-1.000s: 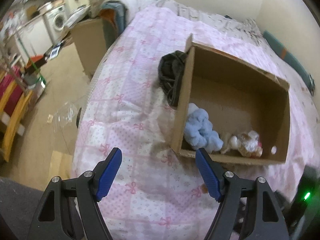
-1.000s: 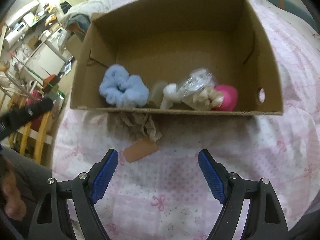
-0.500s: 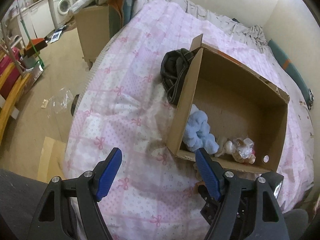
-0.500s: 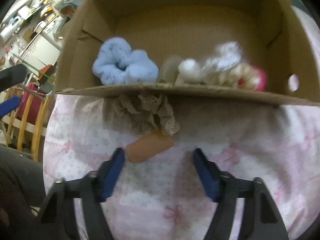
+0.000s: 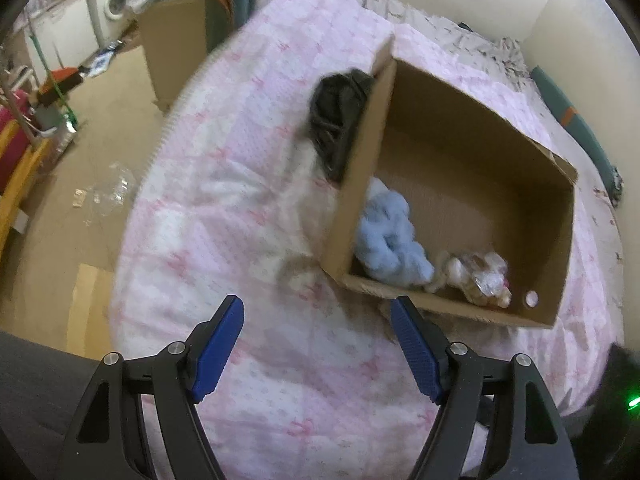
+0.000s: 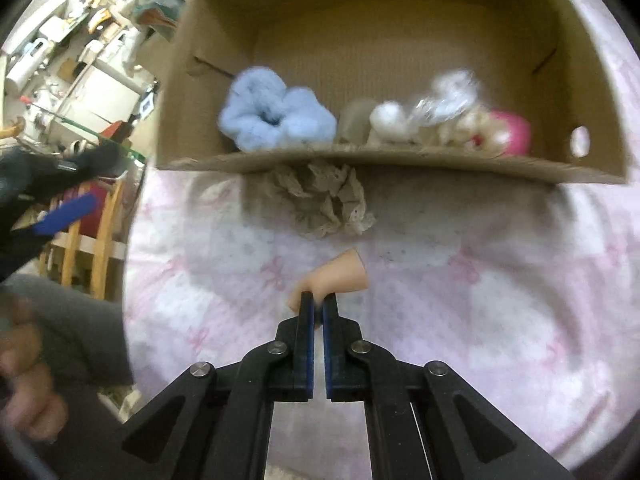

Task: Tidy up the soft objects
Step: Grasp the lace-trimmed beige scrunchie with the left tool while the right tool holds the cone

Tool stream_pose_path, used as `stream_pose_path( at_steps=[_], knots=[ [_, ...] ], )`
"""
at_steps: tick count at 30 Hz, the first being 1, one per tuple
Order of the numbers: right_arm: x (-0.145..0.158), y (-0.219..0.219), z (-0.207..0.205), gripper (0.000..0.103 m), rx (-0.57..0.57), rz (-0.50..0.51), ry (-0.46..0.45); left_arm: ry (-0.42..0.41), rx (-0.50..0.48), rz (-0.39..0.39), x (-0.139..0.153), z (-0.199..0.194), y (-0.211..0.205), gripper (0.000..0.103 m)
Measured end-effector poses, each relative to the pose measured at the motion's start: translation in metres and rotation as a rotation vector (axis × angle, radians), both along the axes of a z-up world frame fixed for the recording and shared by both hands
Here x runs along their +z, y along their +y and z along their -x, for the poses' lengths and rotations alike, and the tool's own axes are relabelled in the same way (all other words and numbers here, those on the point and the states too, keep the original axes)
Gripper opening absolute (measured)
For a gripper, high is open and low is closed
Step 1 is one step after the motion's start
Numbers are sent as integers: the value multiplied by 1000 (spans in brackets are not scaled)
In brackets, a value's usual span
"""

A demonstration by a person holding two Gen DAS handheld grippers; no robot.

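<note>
A cardboard box [image 6: 400, 162] lies on a pink bedspread and holds a blue scrunchie [image 6: 276, 118], a white fluffy piece [image 6: 390, 122], a crinkly wrapped item [image 6: 448, 98] and a pink item [image 6: 514, 132]. A beige lace scrunchie [image 6: 324, 200] lies outside against the box's near wall. My right gripper [image 6: 318, 300] is shut on a peach soft sponge piece [image 6: 340, 278] just in front of the lace scrunchie. My left gripper [image 5: 318, 344] is open and empty above the bedspread, near the box's [image 5: 472, 312] left corner. The blue scrunchie [image 5: 390, 240] shows there too.
A dark garment [image 5: 340, 116] lies on the bed beside the box's far left side. The bed's left edge drops to a floor with another cardboard box [image 5: 176, 44], plastic scraps [image 5: 108, 192] and a washing machine [image 5: 116, 0]. A wall borders the bed's far side.
My right gripper has closed from wide open onto the peach sponge piece. My left gripper has shifted slightly; the box looks nearer in its view.
</note>
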State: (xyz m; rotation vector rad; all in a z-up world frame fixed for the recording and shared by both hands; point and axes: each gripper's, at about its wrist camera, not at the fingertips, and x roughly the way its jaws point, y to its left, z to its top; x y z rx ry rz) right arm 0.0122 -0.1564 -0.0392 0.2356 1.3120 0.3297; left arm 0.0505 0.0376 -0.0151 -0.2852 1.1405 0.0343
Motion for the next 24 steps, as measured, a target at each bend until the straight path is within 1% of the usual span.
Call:
stream_pose_path(
  at_steps=[3,4,6,7,9,10,12,14,17,20,22,23,24],
  knots=[
    [20,-20,6,5,-36,-25,-34,24,-67,61,-18,1,-20,74],
    [23,-24,9,5,-53,-33,-45,17,-89,76,-22,2,-29,74],
    [28,-33,11,5,-89,-37,-70,-45,-121,116,-24,5,-43,73],
    [27,-37,12,5,-109,-46,-76,-103,-133,108,-22,8,-52,73],
    [24,-45,14,5,-152,-56,-78,-197,-153,50,-22,13,-67,73],
    [20,-51,13,5,-175,-66,-69,-209,-167,30,-26,12,-76,73],
    [19,-64,8,5,-211,-88,-59,-187,-190,6,-39,7,-89,73],
    [22,-76,6,5,-228,-99,-72,-158,-195,-37,-53,2,-98,73],
    [21,-82,7,5,-241,-117,-78,-119,-203,-69,-69,-4,-105,73],
    [17,-85,8,5,-252,-137,-69,-124,-197,-103,-77,-11,-107,73],
    [17,-85,8,5,-253,-148,-70,-110,-211,-114,-85,-19,-109,73],
    [17,-85,8,5,-253,-153,-71,-101,-213,-118,-88,-21,-108,71],
    [17,-84,8,5,-252,-158,-72,-91,-212,-126,-91,-23,-108,61]
  ],
)
